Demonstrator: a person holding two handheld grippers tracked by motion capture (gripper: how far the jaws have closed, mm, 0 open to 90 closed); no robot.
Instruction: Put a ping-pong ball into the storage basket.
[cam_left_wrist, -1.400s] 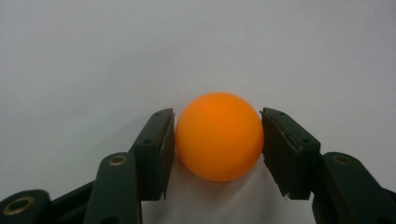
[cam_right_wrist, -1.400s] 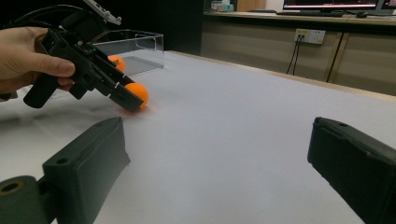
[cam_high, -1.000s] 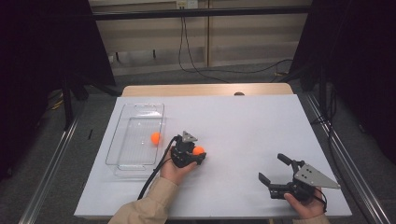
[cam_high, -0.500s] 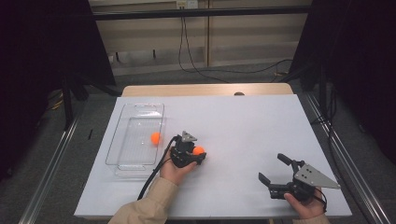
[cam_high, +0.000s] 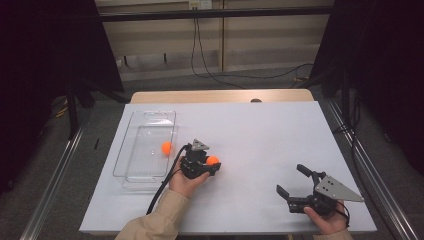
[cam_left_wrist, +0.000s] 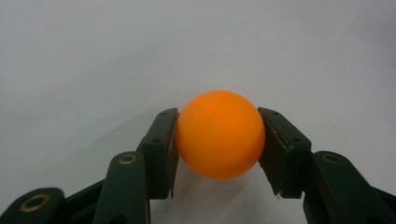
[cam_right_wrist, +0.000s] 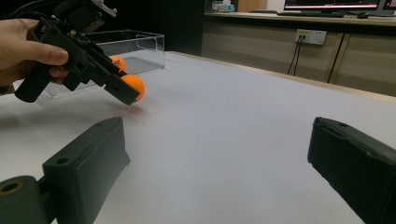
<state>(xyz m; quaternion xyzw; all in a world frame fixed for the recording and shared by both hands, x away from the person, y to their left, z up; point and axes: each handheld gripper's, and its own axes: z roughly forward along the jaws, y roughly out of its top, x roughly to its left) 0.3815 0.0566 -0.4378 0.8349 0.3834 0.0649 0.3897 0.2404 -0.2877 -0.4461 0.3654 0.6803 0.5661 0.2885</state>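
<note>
An orange ball (cam_left_wrist: 219, 134) sits between the two black jaws of my left gripper (cam_left_wrist: 219, 140), and both pads press on its sides. In the high view that ball (cam_high: 213, 160) is just right of the clear tray, with the left gripper (cam_high: 210, 164) tilted down over the white table. The right gripper view shows the same ball (cam_right_wrist: 132, 87) a little above the surface. A second orange ball (cam_high: 166, 147) lies inside the clear plastic tray (cam_high: 145, 172). My right gripper (cam_high: 291, 181) rests at the front right, jaws wide apart with nothing between them.
The white table top (cam_high: 270, 135) stretches between the two grippers. The tray stands at the left side. A black cable (cam_high: 162, 187) trails from the left gripper toward the front edge. Dark curtains and metal rails flank the table.
</note>
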